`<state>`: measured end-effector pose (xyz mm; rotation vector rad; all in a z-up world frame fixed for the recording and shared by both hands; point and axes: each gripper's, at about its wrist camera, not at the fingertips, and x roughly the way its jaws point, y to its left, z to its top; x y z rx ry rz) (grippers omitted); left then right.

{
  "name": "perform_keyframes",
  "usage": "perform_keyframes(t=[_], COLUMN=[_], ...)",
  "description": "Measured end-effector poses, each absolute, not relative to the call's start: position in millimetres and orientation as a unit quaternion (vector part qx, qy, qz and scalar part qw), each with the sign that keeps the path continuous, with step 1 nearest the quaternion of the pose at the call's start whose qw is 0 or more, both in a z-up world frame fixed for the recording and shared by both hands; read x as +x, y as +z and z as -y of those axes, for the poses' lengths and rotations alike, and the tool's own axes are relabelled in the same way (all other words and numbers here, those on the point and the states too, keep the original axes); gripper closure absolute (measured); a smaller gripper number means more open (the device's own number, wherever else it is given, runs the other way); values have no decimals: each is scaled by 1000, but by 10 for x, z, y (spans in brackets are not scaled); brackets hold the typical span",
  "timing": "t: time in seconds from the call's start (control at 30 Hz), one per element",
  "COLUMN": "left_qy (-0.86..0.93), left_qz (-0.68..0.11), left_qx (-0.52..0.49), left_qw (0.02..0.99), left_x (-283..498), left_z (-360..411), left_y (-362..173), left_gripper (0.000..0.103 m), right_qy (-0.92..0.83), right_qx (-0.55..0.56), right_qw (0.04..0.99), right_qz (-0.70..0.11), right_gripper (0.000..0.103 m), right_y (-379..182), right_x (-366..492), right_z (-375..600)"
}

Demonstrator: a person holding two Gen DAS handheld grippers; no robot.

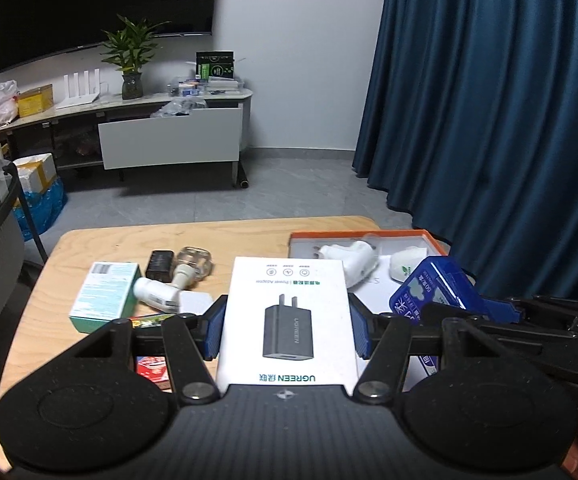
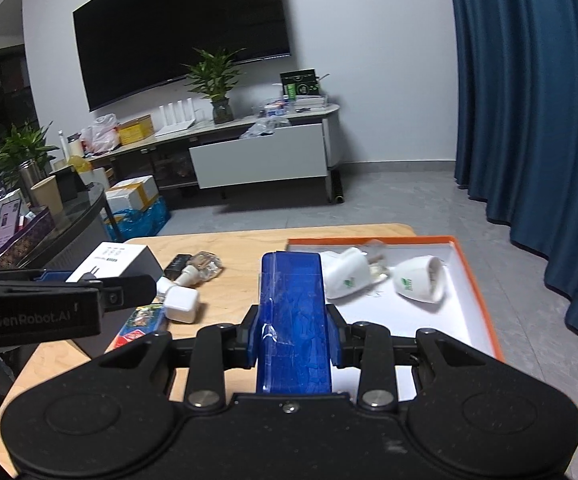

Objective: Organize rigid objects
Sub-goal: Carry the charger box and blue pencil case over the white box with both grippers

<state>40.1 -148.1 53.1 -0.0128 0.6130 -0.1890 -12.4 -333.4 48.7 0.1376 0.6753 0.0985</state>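
We held the white adapter box clamped in the left hand-held gripper above the bench; the right hand-held gripper gripped the blue case beside the tray. Both seemed light, stiff and smooth-faced, best pinched across the flat sides.

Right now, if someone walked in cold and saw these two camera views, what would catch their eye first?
Probably the two held items: the left gripper is clamped on a white charger box that fills the left wrist view, and the right gripper is clamped on a blue case in the centre of its view. Next, the orange-rimmed tray at the wooden table's right, holding two white plug adapters.
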Motion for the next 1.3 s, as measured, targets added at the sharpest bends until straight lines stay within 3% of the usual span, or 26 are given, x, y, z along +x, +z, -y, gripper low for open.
perform_keyframes(t=[1.3], left_qy=[-130], left_qz=[-320], left_qx=[1], left_qw=[939], left_x=[565], left_z=[2289], left_y=[306], left_gripper=[43], right_qy=[-14], right_qx=[71], right_qw=[937], right_qz=[-341], right_gripper=[63], right_y=[356], right_x=[-93], right_z=[4002])
